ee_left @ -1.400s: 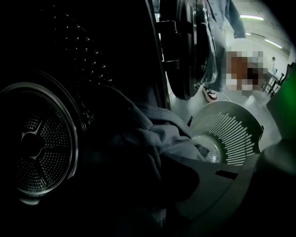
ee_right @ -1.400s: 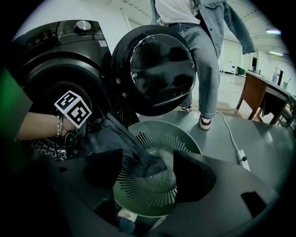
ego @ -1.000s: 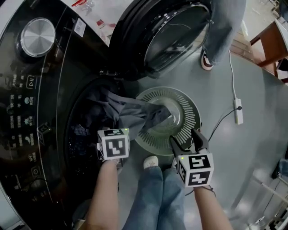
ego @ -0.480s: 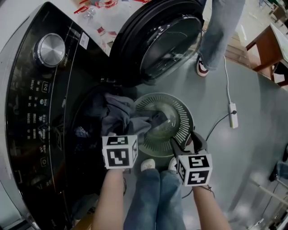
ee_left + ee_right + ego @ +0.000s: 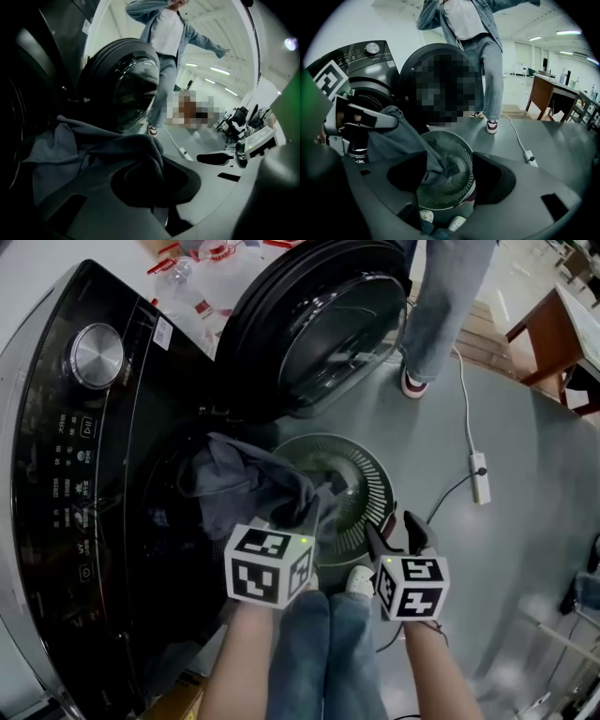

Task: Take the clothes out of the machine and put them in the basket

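Since a second ago, the left hand-held gripper [image 5: 298,514] has lifted and drawn back toward the person, hauling the grey garment [image 5: 239,486] further out of the washing machine [image 5: 84,474], so the cloth now bunches higher instead of trailing flat into the basket [image 5: 373,486]. The right hand-held gripper [image 5: 398,532] has barely shifted. In the head view the machine's mouth lies at 9 o'clock, its open door [image 5: 323,324] at 12 o'clock, and the basket on the floor at centre. The garment bridges from the drum to the basket's 9 o'clock rim. A standing person's leg [image 5: 441,306] is at 1 o'clock. In the left gripper view the jaws are clamped tight on a thick fold of the garment [image 5: 70,150], whose rest hangs off toward 9 o'clock in front of the door [image 5: 122,84]. In the right gripper view the jaws stand about half apart with nothing gripped. Between them show the basket [image 5: 465,151] and the garment's end [image 5: 405,136] dipping into it from 10 o'clock. To do this step well, I judge the left should carry its fold over the basket's middle before letting go, so no sleeve drapes over the rim. The right could catch the tail still in the drum.
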Demonstrator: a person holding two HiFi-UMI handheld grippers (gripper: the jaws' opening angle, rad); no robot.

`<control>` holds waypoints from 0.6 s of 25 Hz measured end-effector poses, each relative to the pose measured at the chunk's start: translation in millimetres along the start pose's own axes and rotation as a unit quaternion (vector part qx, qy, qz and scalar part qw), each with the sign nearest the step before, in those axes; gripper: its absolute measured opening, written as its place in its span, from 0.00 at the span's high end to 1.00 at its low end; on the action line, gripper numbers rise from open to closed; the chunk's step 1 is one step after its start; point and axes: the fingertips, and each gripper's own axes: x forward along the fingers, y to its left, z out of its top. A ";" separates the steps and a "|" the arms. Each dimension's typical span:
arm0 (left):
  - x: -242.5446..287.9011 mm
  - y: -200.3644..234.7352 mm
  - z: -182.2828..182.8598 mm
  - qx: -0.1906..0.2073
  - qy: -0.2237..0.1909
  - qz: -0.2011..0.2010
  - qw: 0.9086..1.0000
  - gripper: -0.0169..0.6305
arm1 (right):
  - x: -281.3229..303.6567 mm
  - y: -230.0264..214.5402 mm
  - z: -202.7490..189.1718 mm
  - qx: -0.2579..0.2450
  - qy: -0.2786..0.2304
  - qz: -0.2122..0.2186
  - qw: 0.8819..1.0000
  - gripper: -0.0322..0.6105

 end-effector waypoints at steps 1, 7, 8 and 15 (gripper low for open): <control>1.2 -9.5 2.8 0.001 -0.005 -0.020 1.000 0.93 | -0.7 -4.0 0.2 0.005 -0.002 -0.004 1.000 0.48; 18.7 -40.3 2.0 0.041 0.010 -0.047 0.998 0.93 | -4.3 -23.2 -1.4 0.030 -0.004 -0.024 0.999 0.49; 21.7 -38.0 -0.6 0.049 0.017 -0.037 0.998 0.93 | -4.8 -25.2 -1.5 0.031 -0.005 -0.026 0.999 0.49; 31.2 -10.8 -21.9 0.015 0.047 0.018 0.999 0.62 | -6.6 -32.7 -8.8 0.030 0.000 -0.031 0.999 0.50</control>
